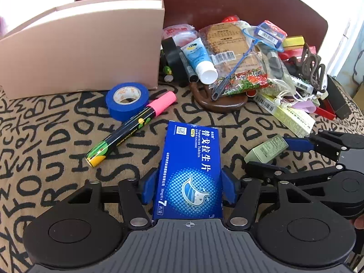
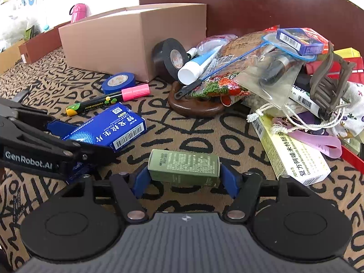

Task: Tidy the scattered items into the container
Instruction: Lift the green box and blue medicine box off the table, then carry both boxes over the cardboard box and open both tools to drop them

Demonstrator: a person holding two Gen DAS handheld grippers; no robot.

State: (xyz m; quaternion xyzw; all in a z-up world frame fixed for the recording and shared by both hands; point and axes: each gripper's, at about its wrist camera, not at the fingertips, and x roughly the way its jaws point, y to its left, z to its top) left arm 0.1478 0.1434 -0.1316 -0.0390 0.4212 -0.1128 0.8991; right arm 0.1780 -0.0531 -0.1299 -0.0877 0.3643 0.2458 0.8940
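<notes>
From the left wrist, the left gripper [image 1: 188, 187] pinches the blue tablet box [image 1: 190, 173] by its long sides at six o'clock; light, stiff card that could crush under a hard squeeze, so the side hold suits it, with the pink-capped marker [image 1: 129, 129] and blue tape roll [image 1: 127, 100] between it and the pink container [image 1: 86, 45] at eleven o'clock. From the right wrist, the right gripper [image 2: 184, 178] clamps the small green box [image 2: 184, 167] by its ends, equally light and rigid, low over the lettered cloth [image 2: 193, 141], the heaped pile [image 2: 284, 75] at two o'clock.

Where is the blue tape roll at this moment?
The blue tape roll lies flat on the patterned cloth, at the near corner of the cardboard box, touching the pink-capped marker.
</notes>
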